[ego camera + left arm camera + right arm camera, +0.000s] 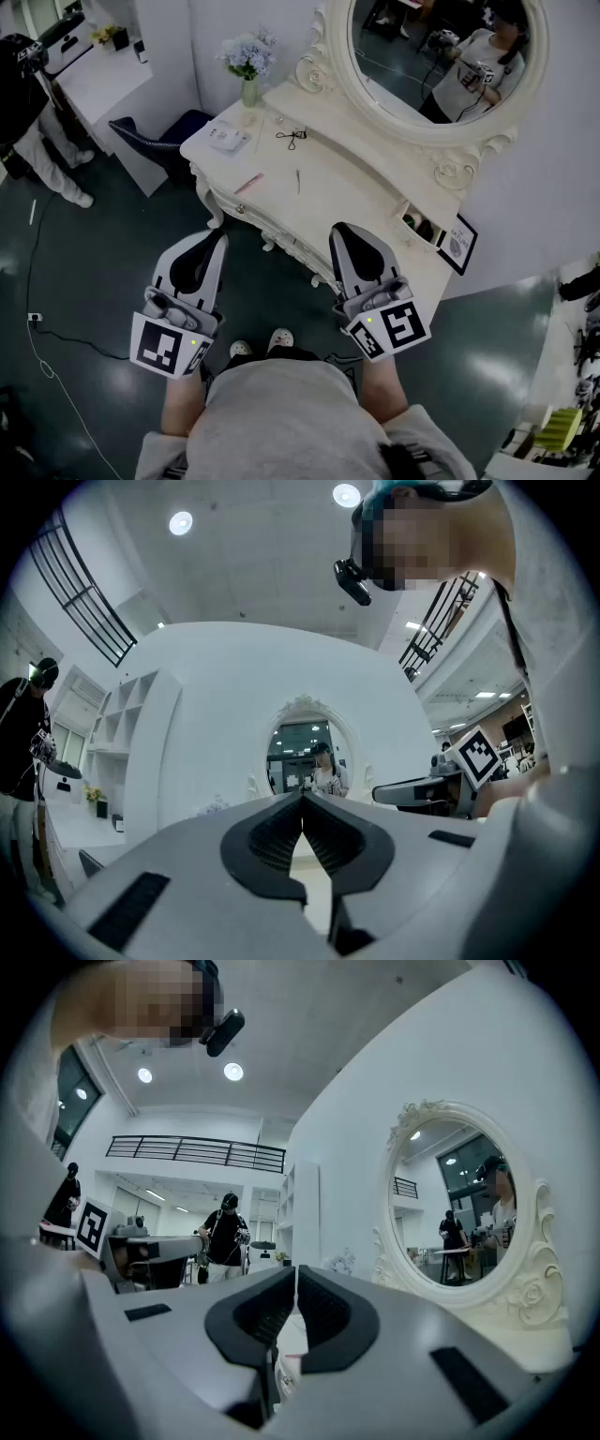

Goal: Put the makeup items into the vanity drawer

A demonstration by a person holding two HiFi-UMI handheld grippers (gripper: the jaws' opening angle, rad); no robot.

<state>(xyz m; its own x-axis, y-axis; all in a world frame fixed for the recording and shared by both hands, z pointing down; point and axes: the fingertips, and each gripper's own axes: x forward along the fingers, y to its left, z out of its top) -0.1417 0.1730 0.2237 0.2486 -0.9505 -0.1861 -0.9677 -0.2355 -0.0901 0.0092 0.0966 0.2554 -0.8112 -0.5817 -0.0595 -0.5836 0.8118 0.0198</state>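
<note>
While my left gripper point(212, 242) and right gripper point(343, 231) hang clenched and empty short of the vanity, the makeup lies on its worktop point(356, 202). The pink pencil point(248, 183), crosswise to the front edge, sits ahead, nearer the left.

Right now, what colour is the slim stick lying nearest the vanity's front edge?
The slim stick is pink, clearest in the head view.

The vanity point(361, 192) looks smooth painted wood; the floor point(103, 281) shines glossy.
</note>
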